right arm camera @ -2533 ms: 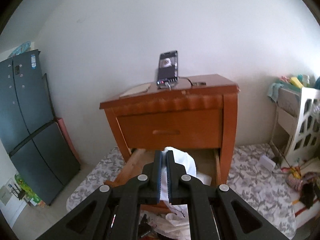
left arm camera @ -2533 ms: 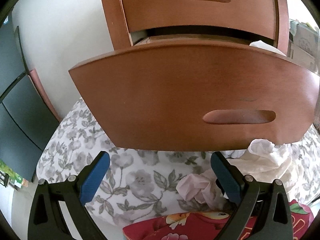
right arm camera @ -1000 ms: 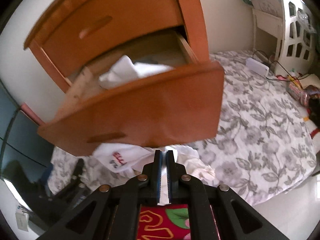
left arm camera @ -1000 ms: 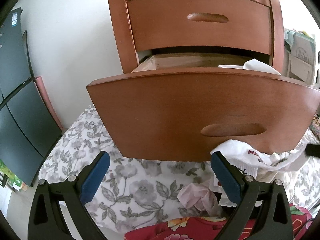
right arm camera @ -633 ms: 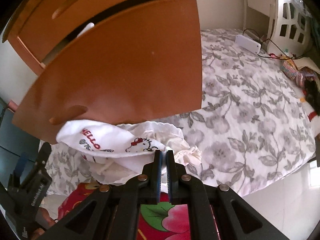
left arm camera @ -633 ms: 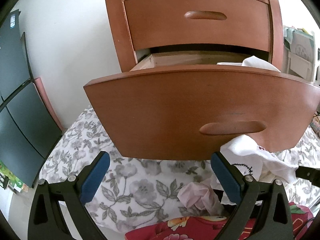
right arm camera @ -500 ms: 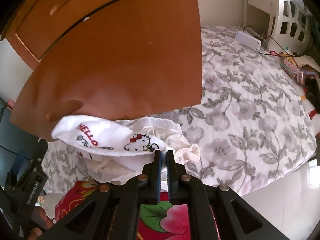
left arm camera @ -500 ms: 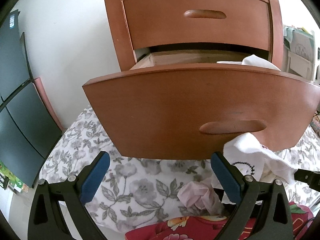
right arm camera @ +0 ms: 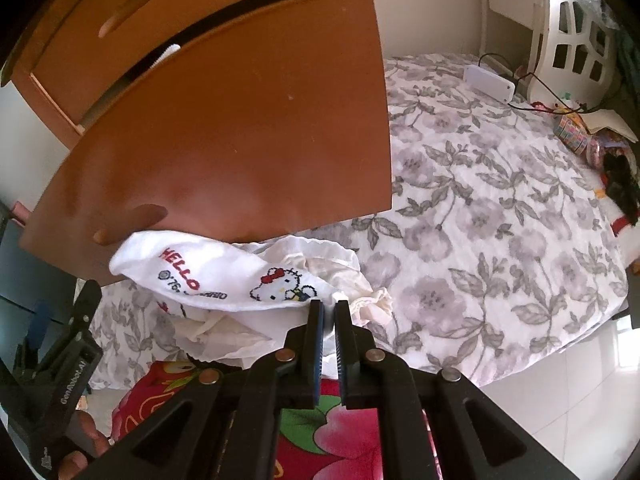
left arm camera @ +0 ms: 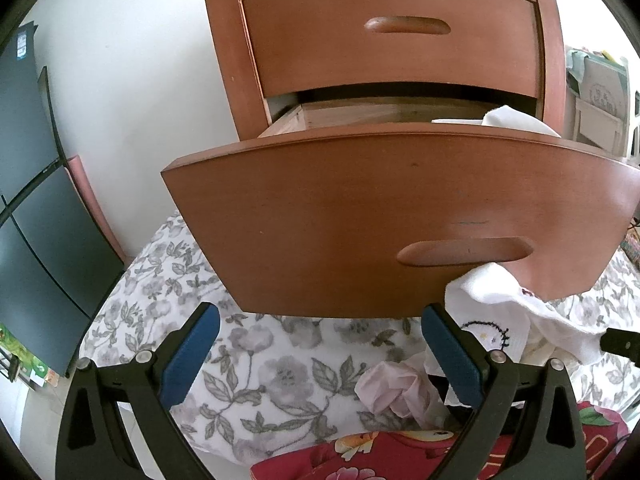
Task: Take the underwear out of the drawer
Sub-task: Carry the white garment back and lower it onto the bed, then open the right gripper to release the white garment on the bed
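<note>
Here the right gripper (right arm camera: 328,312) pinches the edge of the white Hello Kitty underwear (right arm camera: 224,276), and its jaws are just starting to part with the cloth still between the pads. The garment hangs out of the drawer, below and in front of the pulled-out lower drawer (right arm camera: 240,128), draped over a heap of cream and white garments (right arm camera: 248,332) on the grey floral bedsheet (right arm camera: 480,240). In the left wrist view the same underwear (left arm camera: 504,304) shows under the drawer's handle recess, beside a crumpled pale pink cloth (left arm camera: 396,392). The left gripper (left arm camera: 320,352) hangs low in front of the drawer front (left arm camera: 360,220) with its blue-padded fingers (left arm camera: 192,352) spread wide and nothing between them. More white fabric (left arm camera: 508,120) pokes above the drawer's right rim. A red flowered blanket (right arm camera: 344,428) lies under the right gripper.
</note>
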